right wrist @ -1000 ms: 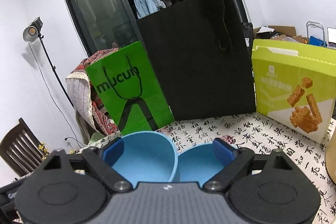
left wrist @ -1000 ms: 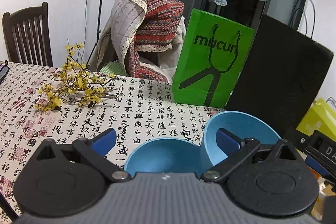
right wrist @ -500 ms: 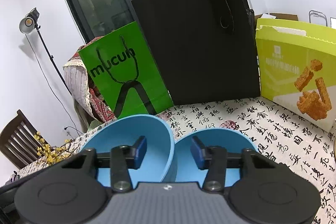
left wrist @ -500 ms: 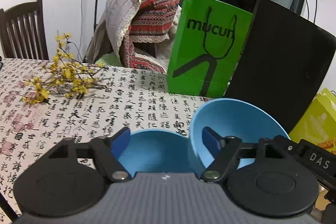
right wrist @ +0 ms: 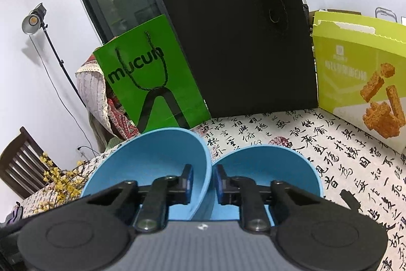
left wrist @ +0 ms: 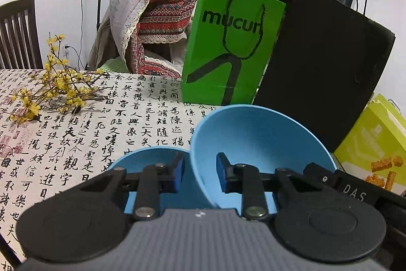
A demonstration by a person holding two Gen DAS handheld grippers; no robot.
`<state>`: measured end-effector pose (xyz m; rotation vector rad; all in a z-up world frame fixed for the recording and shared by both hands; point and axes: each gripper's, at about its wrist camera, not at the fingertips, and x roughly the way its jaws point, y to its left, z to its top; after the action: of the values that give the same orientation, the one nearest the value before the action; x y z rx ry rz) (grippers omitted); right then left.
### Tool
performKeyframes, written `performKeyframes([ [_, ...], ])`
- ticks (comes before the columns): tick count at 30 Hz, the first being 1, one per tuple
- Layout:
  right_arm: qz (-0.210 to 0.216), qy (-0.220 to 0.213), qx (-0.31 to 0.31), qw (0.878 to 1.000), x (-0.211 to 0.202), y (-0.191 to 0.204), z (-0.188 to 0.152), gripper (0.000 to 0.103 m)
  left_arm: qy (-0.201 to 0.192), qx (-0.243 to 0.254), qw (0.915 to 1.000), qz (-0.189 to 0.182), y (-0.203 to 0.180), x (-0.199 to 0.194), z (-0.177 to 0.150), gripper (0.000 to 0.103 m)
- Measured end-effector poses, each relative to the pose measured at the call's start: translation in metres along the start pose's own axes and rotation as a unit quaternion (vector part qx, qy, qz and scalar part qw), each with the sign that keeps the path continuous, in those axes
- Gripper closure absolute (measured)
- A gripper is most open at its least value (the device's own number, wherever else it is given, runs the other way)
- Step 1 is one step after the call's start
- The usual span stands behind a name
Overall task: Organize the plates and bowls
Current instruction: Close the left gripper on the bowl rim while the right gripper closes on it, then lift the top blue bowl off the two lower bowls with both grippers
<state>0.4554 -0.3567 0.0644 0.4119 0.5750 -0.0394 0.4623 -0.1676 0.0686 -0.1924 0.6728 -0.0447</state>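
Two light blue bowls are in front of me above a calligraphy-print tablecloth [left wrist: 106,126]. In the left wrist view, my left gripper [left wrist: 199,175] has its fingers closed on the rim of the right, tilted bowl [left wrist: 258,141]; the other bowl [left wrist: 152,156] sits lower to its left. In the right wrist view, my right gripper [right wrist: 203,183] is shut on the rim of the left, tilted bowl [right wrist: 152,159], with the second bowl [right wrist: 266,164] to its right. The right gripper's body shows at the left wrist view's right edge.
A green "mucun" paper bag [left wrist: 231,47] and a large black bag [left wrist: 319,73] stand at the table's back. A yellow-green snack box [right wrist: 360,73] stands at the right. Yellow flower twigs [left wrist: 53,90] lie at the left. A chair with patterned cloth [left wrist: 157,17] is behind the table.
Both grippers have closed from wide open onto the bowl rims. The bowls now appear larger and more tilted in both views.
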Motion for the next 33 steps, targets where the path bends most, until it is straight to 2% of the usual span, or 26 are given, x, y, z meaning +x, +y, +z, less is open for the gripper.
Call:
performKeyframes([
  [19,-0.004,-0.018,-0.015,1.0,-0.007,0.008,-0.001,0.091,-0.03,0.015,0.9994,0.003,-0.003,-0.015,0.002,0.081],
  [33,0.0,-0.028,-0.036,0.999,-0.026,0.033,-0.013,0.091,-0.043,0.024,0.9987,0.01,0.015,-0.043,0.001,0.081],
])
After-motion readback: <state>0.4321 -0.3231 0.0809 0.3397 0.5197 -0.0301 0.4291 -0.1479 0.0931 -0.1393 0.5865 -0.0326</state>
